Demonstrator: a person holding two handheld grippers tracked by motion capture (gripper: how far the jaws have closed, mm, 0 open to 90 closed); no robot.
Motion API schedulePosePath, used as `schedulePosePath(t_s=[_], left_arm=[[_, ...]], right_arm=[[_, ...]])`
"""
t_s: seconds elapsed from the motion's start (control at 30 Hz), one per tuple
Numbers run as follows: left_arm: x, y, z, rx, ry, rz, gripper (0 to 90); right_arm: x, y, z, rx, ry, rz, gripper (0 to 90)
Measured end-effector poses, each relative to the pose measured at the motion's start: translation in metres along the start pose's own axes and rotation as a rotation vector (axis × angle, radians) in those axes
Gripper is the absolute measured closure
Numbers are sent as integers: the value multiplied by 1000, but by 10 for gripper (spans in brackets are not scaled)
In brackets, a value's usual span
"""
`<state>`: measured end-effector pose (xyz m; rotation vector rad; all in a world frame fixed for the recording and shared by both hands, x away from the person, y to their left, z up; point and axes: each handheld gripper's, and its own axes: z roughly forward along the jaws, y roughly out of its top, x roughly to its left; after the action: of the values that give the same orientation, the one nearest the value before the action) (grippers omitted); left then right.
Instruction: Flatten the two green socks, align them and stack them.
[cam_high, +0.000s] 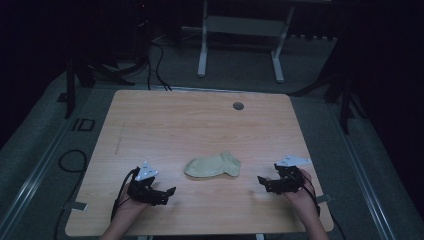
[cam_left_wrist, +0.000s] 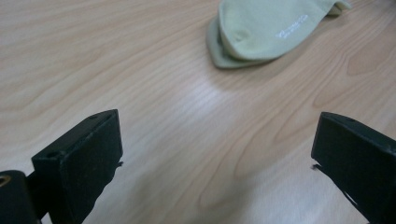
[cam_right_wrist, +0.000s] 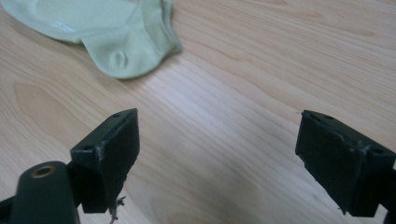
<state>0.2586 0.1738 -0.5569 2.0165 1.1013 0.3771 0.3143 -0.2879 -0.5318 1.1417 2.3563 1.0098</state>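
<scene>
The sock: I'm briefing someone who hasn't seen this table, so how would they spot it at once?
On the wooden table, look at the near half, between the left gripper and the right gripper. The sock lies flat there, touching neither. It is the one soft, pale green thing on the wood, apparently a stacked pair.

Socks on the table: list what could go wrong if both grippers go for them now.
1. The socks lie stacked, one edge peeking out under the other in the left gripper view; a pinch may lift only the top one.
2. They lie flat on the table, so the open jaws may scrape wood or slide over the fabric.
3. The left gripper and right gripper close in from opposite sides and might collide or stretch the fabric.
</scene>
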Motion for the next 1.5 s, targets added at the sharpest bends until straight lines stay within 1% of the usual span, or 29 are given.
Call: schedulePosePath(t_s=[0.07,0.1,0.13,0.17,0.23,0.27,0.3,0.33,0.37,0.53,0.6,0.7,0.73,0.77,0.93,0.97,1.0,1.07,1.1,1.17,1.2,1.23,1.27,1.3,1.37,1.4,1.43,1.47,1.5], left_arm=[[3,-6,-5,0,18,-7,22],[3,-6,-5,0,18,-7,22],[7,-11,-10,-5,38,-16,22],[9,-13,-13,-5,46,-16,21],[14,-19,-18,-16,73,-32,21],[16,-21,-21,-16,78,-42,21],[16,-21,-21,-16,78,-42,21],[19,-26,-25,-15,87,-50,21],[19,-28,-27,-18,95,-53,22],[22,-37,-38,-27,119,-59,21],[25,-41,-42,-35,126,-80,22],[27,-45,-46,-36,134,-91,22],[29,-48,-50,-34,150,-96,22],[29,-50,-51,-35,154,-97,22],[32,-57,-58,-41,178,-110,22],[33,-60,-62,-59,193,-124,22],[34,-64,-66,-58,222,-119,22],[35,-66,-68,-58,228,-122,22],[36,-71,-72,-55,250,-132,22],[38,-75,-76,-60,269,-145,22],[40,-77,-78,-66,271,-155,22],[42,-78,-80,-84,267,-167,22],[43,-79,-82,-97,260,-172,22],[45,-79,-85,-107,266,-178,22],[47,-80,-89,-114,301,-178,22],[48,-81,-91,-115,321,-181,22],[48,-81,-91,-115,321,-181,22],[50,-82,-92,-113,337,-195,22],[52,-85,-94,-105,370,-211,22]], right_arm=[[-3,-5,-3,5,-18,-1,135],[-3,-5,-3,5,-18,-1,135],[-5,-7,-5,3,-26,6,134],[-8,-12,-9,-3,-37,19,130],[-12,-18,-13,-10,-40,40,131],[-14,-22,-15,-12,-46,44,131],[-14,-22,-15,-12,-46,44,131],[-15,-25,-17,-13,-55,54,129],[-19,-32,-19,-11,-77,65,123],[-28,-48,-29,-45,-111,113,122],[-31,-53,-32,-56,-133,119,121],[-33,-58,-36,-68,-145,118,120],[-33,-60,-37,-77,-159,117,120],[-33,-64,-40,-86,-170,114,120],[-34,-71,-43,-98,-177,135,120],[-34,-73,-44,-98,-182,142,120],[-33,-77,-45,-95,-187,158,121],[-33,-79,-47,-103,-202,169,120],[-33,-81,-48,-115,-212,178,121],[-34,-84,-51,-137,-247,193,121],[-34,-85,-53,-150,-279,192,121],[-35,-86,-55,-162,-298,198,122],[-37,-87,-56,-177,-297,211,122],[-38,-88,-58,-189,-305,220,123],[-39,-90,-61,-210,-336,227,124],[-39,-90,-62,-208,-347,229,124],[-40,-91,-63,-208,-352,230,124],[-40,-91,-63,-208,-352,230,124],[-40,-93,-63,-206,-370,232,124]])
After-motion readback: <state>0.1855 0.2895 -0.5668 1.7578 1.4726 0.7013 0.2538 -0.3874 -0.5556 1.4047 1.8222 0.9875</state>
